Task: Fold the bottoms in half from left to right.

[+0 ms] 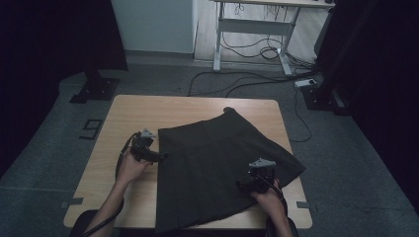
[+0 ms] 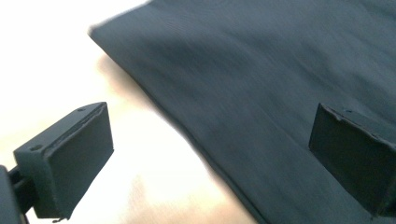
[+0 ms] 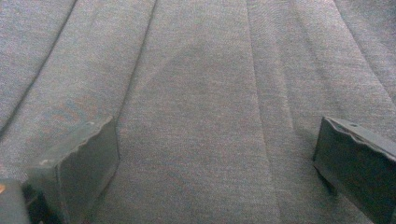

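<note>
Lying flat on the light wooden table (image 1: 123, 118), the dark pleated fabric skirt (image 1: 217, 168) looked soft and limp, best pinched at its edge; the left gripper (image 2: 210, 154) and right gripper (image 3: 215, 163) gaped wide, both empty.

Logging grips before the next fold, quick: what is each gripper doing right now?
Left gripper: open, holding nothing, at the edge of the dark skirt.
Right gripper: open, holding nothing, over the skirt's pleats.

The room was dim. A wooden table (image 1: 128, 116) stood on a grey floor (image 1: 346, 163). Behind it was a white wall (image 1: 153, 24) and a desk with metal legs (image 1: 257, 27). Black cables (image 1: 237, 81) lay on the floor. Dark curtains (image 1: 44, 44) hung at both sides.
</note>
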